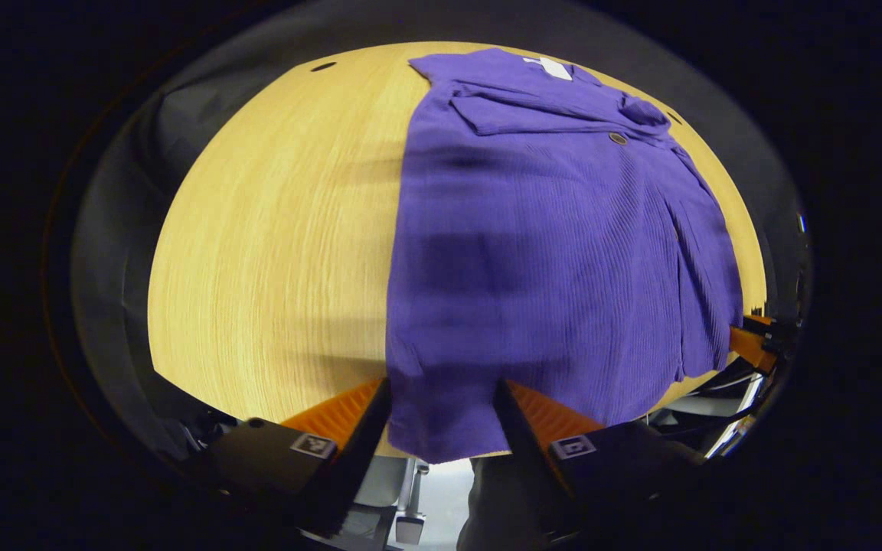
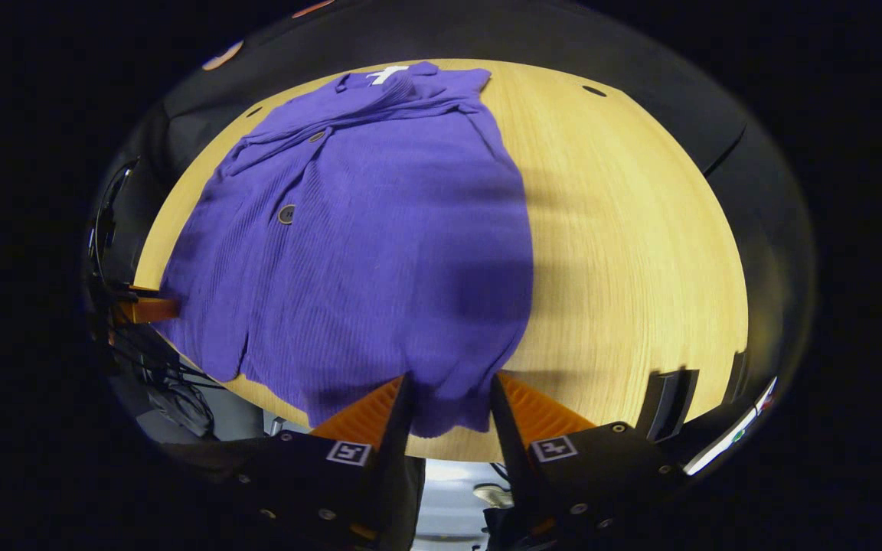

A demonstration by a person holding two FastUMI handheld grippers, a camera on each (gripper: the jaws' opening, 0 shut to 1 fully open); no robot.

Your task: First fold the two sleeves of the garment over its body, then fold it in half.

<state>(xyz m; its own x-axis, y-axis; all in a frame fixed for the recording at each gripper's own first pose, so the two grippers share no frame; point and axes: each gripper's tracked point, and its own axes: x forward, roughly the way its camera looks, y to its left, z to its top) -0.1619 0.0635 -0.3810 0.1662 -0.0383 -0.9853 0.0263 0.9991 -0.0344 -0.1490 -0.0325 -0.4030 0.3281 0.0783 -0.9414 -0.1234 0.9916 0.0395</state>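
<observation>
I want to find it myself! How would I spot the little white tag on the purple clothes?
Look at the wooden table and the purple garment spread over it. Follow the cloth to its far end, away from the hand-held grippers, up at the collar. The tag lies there, the one white patch on all that purple; the buttons nearby are dark and round.

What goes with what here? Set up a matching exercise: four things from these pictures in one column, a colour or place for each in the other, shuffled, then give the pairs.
Things:
1. garment
2. table
3. neck label
4. left gripper

Descriptions:
A. white, at the far end of the garment
B. pale wood
C. purple, spread flat
D. open, at the garment's near hem

Pairs: 1-C, 2-B, 3-A, 4-D
</observation>
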